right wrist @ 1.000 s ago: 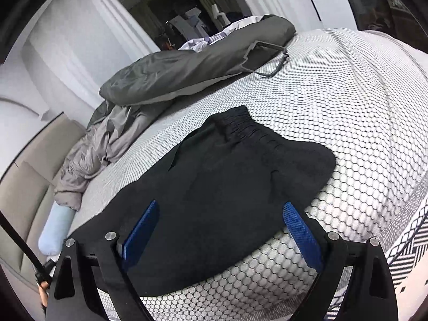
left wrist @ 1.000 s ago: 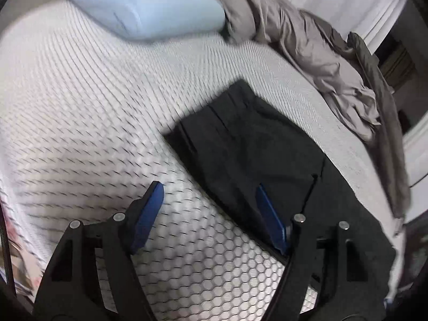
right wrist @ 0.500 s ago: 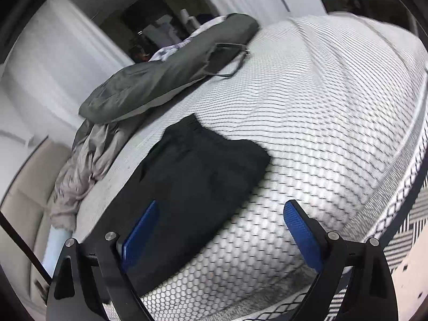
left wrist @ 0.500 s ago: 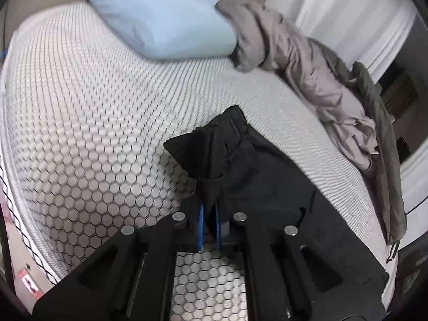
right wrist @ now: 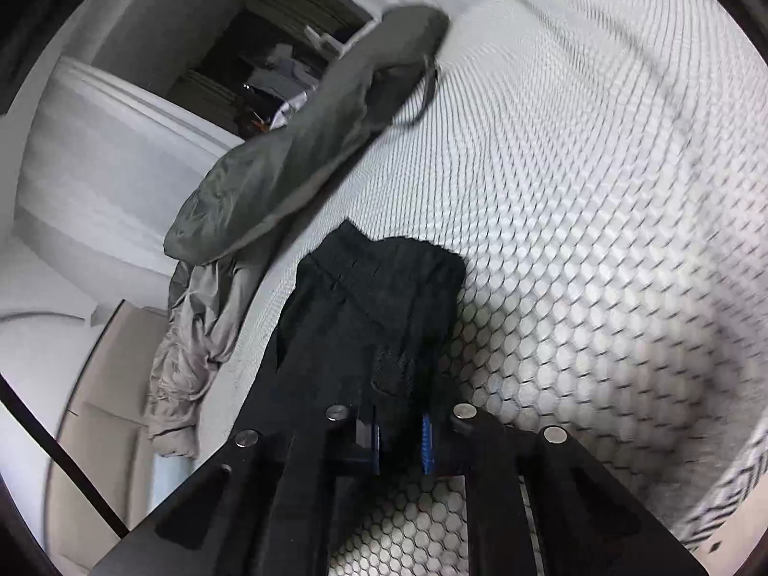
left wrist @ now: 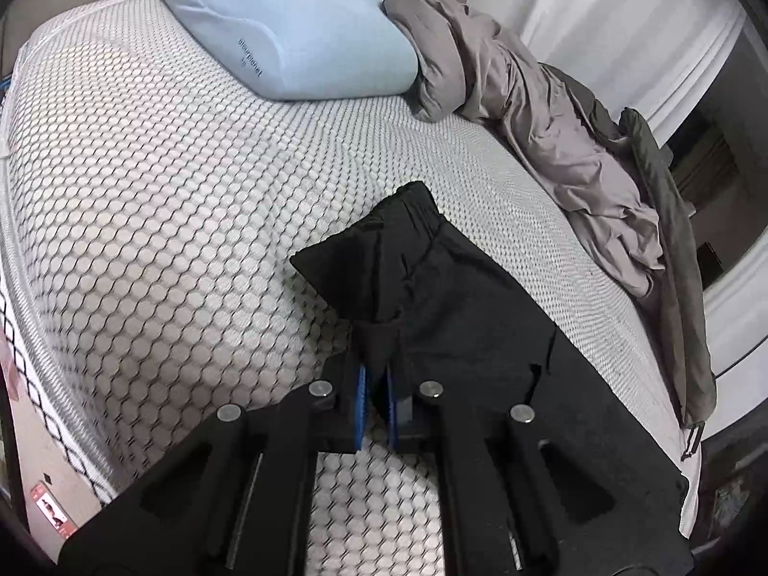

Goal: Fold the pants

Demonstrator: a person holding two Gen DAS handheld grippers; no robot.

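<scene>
Black pants [left wrist: 461,297] lie on the white honeycomb-patterned mattress [left wrist: 168,192]. In the left wrist view my left gripper [left wrist: 377,374] is shut on a bunched fold at the pants' near edge, which is pulled up into a peak. In the right wrist view the same pants [right wrist: 369,297] stretch away from my right gripper [right wrist: 401,420]. Its jaws are closing, with a wad of black cloth pinched between the blue pads [right wrist: 426,437]. The picture there is blurred and tilted.
A light blue pillow [left wrist: 288,33] lies at the head of the bed. Crumpled grey bedding [left wrist: 537,110] and a dark olive cover [right wrist: 297,163] run along the far side beside the pants. The mattress edge drops off at the left [left wrist: 29,336].
The left gripper went from open to shut on the pants' edge and drew it up. The right gripper, open over the pants before, rolled and closed on the cloth.
</scene>
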